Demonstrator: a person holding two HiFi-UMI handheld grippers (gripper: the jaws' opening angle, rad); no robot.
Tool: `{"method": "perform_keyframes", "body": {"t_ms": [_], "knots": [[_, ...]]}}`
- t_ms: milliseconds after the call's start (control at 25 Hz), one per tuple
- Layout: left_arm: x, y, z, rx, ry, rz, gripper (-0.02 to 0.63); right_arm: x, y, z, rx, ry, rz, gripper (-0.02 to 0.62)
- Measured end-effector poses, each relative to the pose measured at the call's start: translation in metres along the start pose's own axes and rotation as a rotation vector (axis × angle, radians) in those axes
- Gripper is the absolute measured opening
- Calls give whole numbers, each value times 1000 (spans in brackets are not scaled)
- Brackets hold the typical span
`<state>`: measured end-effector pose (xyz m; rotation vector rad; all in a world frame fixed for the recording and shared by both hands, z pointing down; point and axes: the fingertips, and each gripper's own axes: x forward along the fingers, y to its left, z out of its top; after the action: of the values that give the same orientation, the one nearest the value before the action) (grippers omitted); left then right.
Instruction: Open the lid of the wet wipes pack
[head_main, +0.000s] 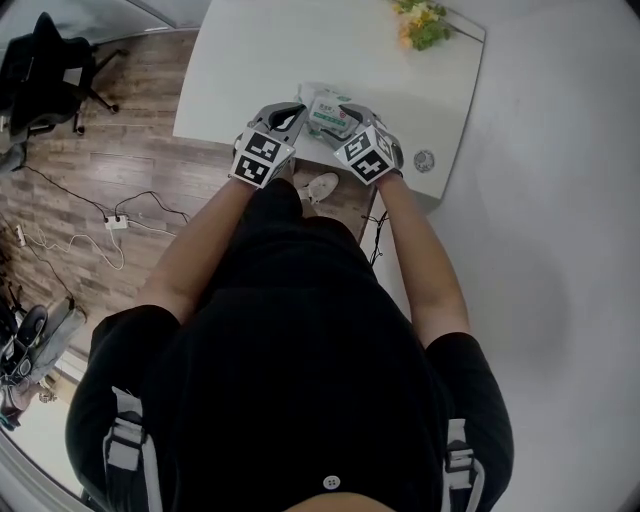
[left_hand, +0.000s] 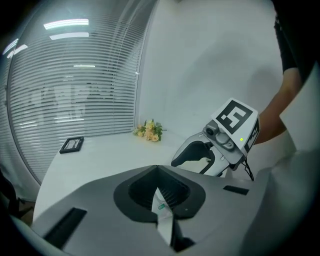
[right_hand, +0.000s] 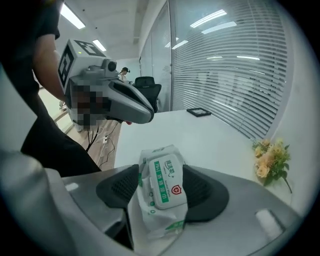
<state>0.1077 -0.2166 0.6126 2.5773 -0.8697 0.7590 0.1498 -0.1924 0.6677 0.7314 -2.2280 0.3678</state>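
A white wet wipes pack (right_hand: 162, 192) with green print sits between the pads of my right gripper (right_hand: 162, 189), which is shut on its sides. Its flat lid (right_hand: 167, 182) faces up and lies closed. From the head view the pack (head_main: 327, 110) hangs over the near edge of the white table (head_main: 250, 70), between the two grippers. My left gripper (head_main: 275, 135) is at its left side, my right gripper (head_main: 365, 140) at its right. In the left gripper view the left gripper (left_hand: 160, 192) is shut on a thin end flap of the pack (left_hand: 162, 212).
A small bunch of flowers (head_main: 422, 22) lies at the table's far right corner. A flat black item (left_hand: 72, 144) rests further back by the blinds. A round cable port (head_main: 424, 160) is near the right edge. On the wooden floor to the left are an office chair (head_main: 45, 70) and cables (head_main: 115, 222).
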Motion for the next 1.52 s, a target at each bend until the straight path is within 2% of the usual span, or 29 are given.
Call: {"method": "perform_keyframes", "body": {"t_ms": [280,560,960,1520], "knots": [[28,5,-33,-45,76,-11,4,16,-4,-13,-56,63,-1,287],[49,11,-60,-92,110,-16,4,29,-8,-25,-137,108,-39,305],[68,15,-92,-127,202,6,4,39,-11,-31,-188,132,-67,311],[75,15,-97,-137,222,2,4,40,-14,-27,-222,135,-67,310]]}}
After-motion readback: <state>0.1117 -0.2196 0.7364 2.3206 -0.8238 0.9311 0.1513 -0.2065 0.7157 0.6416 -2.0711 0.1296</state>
